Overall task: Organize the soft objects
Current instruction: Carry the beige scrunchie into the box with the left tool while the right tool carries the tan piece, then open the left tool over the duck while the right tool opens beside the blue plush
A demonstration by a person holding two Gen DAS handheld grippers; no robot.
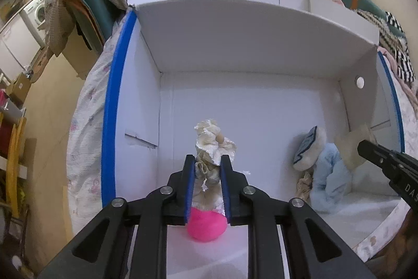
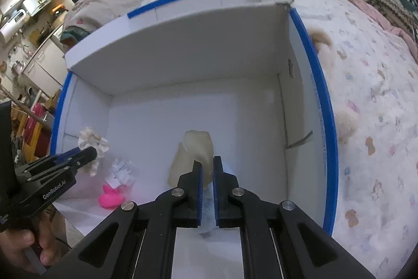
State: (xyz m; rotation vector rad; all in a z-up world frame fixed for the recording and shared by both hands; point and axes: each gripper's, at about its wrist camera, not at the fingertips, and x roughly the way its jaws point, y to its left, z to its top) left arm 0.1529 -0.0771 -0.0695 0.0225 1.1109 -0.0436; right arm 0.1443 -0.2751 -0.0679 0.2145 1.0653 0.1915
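Low in both frames, over the white box (image 1: 250,49), the left gripper (image 1: 207,161) pinches a cream scrunchie (image 1: 211,145) and the right gripper (image 2: 207,164) pinches a pale cloth (image 2: 193,153), likely ready to drop inside.

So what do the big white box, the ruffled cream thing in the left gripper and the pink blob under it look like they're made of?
White box: looks like matte corrugated board, flat folded panels with blue tape on the rims. Cream scrunchie, pinched in the left gripper: thin gathered fabric with a slight sheen, probably satin. Pink blob: smooth, even, rounded surface, maybe foam or silicone; hard to tell.
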